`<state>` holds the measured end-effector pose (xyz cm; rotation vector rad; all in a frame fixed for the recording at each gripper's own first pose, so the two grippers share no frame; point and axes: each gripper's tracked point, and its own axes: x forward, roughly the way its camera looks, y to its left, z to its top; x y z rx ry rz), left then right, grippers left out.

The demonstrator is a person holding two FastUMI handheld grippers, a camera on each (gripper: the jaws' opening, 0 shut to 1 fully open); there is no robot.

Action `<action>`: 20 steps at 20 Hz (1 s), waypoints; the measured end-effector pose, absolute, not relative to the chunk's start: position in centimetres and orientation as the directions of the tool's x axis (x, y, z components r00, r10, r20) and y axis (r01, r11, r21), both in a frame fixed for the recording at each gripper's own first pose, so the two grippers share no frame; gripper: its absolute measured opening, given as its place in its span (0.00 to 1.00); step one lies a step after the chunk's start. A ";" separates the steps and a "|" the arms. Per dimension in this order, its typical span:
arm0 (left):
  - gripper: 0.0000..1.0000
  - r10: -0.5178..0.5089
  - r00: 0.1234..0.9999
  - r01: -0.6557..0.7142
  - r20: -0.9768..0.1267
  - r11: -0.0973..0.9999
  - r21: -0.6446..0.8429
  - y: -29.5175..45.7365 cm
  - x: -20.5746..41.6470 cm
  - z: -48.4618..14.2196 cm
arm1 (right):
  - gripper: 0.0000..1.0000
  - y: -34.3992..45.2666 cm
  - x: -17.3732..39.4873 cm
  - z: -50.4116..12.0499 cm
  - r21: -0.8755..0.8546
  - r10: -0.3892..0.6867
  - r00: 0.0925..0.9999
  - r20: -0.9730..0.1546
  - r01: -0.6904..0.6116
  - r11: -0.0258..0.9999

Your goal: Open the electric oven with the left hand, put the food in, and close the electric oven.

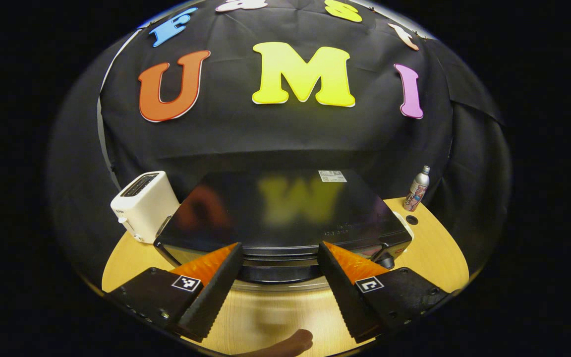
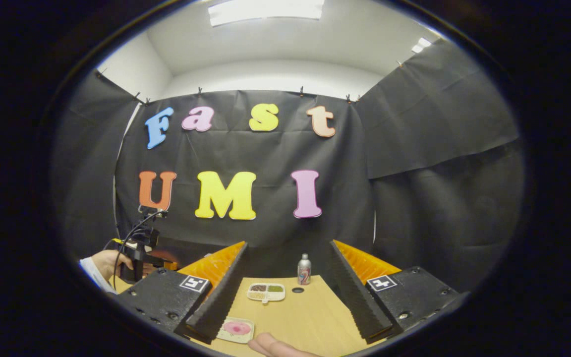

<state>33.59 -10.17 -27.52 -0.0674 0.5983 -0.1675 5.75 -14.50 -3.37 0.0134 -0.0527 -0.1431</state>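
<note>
A black electric oven (image 1: 285, 213) with a glossy top stands on the wooden table (image 1: 434, 248), seen from above and in front. My left gripper (image 1: 279, 245) is open just over its top front edge, with nothing between its fingers. From this angle the oven's front face is mostly hidden. My right gripper (image 2: 288, 244) is open and empty above the table (image 2: 310, 317). Below it lie a small plate with a pink food piece (image 2: 236, 328) and a white two-compartment dish of food (image 2: 265, 291). A hand holds the left gripper (image 2: 137, 258) at the far left of the right gripper view.
A white toaster (image 1: 144, 203) stands left of the oven. To the oven's right, near the table's back edge, is a silver bottle (image 1: 417, 188), (image 2: 304, 269) with a round hole (image 2: 298, 290) in front of it. A fingertip (image 1: 285, 344) shows at the bottom.
</note>
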 end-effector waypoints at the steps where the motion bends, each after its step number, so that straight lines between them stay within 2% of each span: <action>1: 0.84 -0.168 0.802 0.131 -0.573 0.986 -0.105 -9.9 33.1 -27.4 | 0.98 -14.8 5.4 -3.4 0.028 -0.144 0.988 0.047 0.143 0.989; 2: 0.97 -0.167 0.806 0.141 -0.568 0.986 -0.091 -9.9 33.2 -27.1 | 0.98 -14.8 5.1 -3.3 0.037 -0.136 0.989 0.048 0.135 0.990; 3: 0.98 -0.165 0.805 0.137 -0.570 0.986 -0.093 -9.8 33.2 -27.2 | 0.98 -14.8 4.8 -3.2 0.040 -0.136 0.989 0.051 0.134 0.990; 11: 0.97 -0.168 0.788 0.141 -0.592 0.986 -0.093 -9.7 30.2 -27.2 | 0.98 -14.7 2.3 -2.3 0.035 -0.137 0.989 0.064 0.135 0.990; 20: 0.97 -0.170 0.796 0.146 -0.581 0.985 -0.089 -9.3 22.8 -29.6 | 1.00 -12.7 -0.6 -2.8 0.033 -0.093 0.994 0.055 0.091 0.995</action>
